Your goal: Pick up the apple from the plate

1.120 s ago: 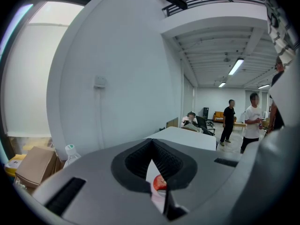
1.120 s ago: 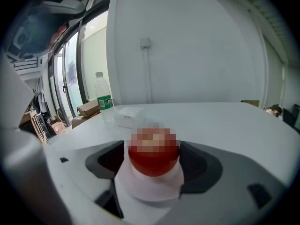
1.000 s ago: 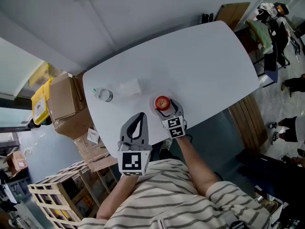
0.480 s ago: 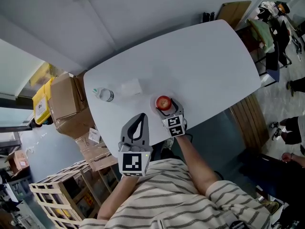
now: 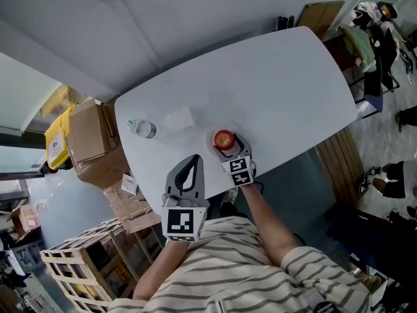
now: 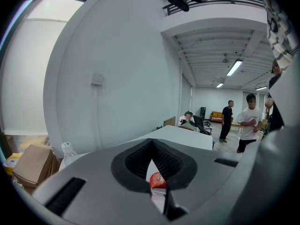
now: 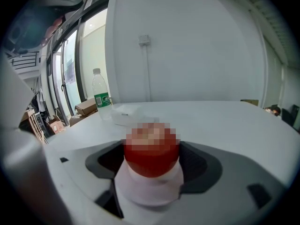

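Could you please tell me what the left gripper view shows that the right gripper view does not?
Only the left gripper view: people standing across the room, ceiling lights, and the left hand-held gripper shut on nothing. Only the right gripper view: a white box and the right hand-held gripper closed on the apple. Both: the apple, bottle and table.

table [image 5: 273, 77]: smooth matt white | apple [image 5: 223, 139]: glossy red skin | bottle [image 5: 142, 130]: clear plastic | box [image 5: 88, 132]: brown cardboard | crate [image 5: 71, 266]: bare wood | shirt [image 5: 228, 266]: striped cloth | left gripper [image 5: 193, 159]: matt grey plastic, ribbed dark pads [image 6: 135, 161]
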